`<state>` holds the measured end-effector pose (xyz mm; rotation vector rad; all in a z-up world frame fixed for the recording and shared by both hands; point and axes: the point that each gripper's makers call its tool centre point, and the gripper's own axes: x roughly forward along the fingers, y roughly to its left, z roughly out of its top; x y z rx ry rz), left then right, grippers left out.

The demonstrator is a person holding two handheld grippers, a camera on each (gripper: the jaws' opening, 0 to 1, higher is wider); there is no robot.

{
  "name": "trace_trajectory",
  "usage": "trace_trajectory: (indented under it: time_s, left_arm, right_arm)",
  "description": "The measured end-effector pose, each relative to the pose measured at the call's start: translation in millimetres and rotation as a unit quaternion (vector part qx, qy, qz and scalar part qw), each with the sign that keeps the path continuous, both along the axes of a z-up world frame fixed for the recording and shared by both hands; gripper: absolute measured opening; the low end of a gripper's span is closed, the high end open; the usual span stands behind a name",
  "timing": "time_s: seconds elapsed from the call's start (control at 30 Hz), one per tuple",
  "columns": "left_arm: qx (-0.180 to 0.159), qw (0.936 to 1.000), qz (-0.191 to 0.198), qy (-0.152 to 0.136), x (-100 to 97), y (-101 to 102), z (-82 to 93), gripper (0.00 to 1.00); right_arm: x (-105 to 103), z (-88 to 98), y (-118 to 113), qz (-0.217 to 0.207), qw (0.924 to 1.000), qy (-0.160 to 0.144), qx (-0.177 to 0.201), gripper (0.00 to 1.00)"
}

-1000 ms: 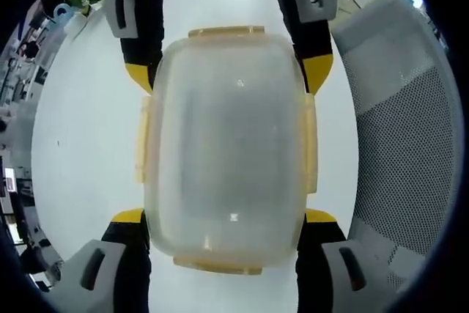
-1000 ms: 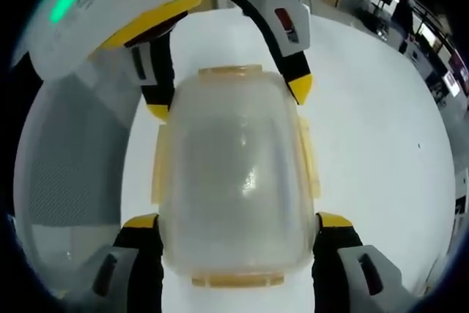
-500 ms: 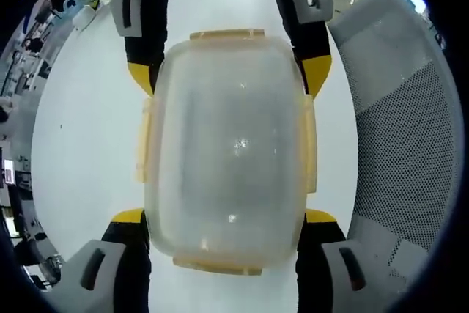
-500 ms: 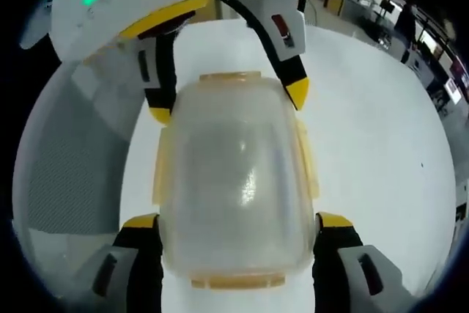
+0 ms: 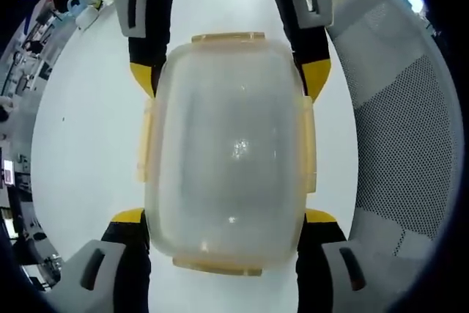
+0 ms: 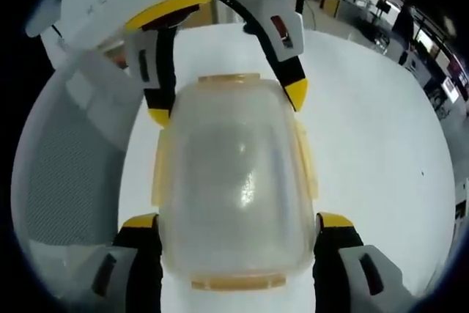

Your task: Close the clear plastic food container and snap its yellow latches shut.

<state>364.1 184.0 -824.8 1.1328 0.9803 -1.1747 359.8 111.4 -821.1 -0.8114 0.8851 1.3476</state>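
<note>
Nothing much moved since a second ago: container sits the same between both grippers, only the background slid a little with the camera. Left gripper fingers clamp its near end at 6 o'clock; right gripper fingers press the far end at 12. Right gripper view mirrors this: right gripper clamped at 6, left gripper at 12. Lid on, yellow latches along the sides. White surface beneath; mesh chair at 3.

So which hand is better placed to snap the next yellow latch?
Nearly even; I'd lean left. The left gripper clasps one end of the clear plastic food container, a yellow end latch between its jaws. The right gripper mirrors it.
</note>
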Motion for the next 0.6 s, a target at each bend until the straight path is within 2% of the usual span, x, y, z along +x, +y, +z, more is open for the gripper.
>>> trace_trajectory:
  time_s: [0.2,0.4,0.6]
  left_arm:
    - [-0.023,0.9997,0.001,0.0,1.1,1.7,1.3,0.82]
    - [-0.014,0.9999,0.0,-0.002,1.6,0.7,0.4,0.82]
    - [-0.024,0.9997,-0.001,0.0,0.7,-0.1,0.9,0.82]
  right_arm:
    - [1.7,-1.4,2.6,-0.001,1.0,0.0,-0.007,0.86]
    - [1.6,-1.2,1.4,-0.006,0.9999,-0.003,-0.015,0.86]
    - [1.5,-1.6,0.8,-0.007,0.9999,-0.004,-0.014,0.86]
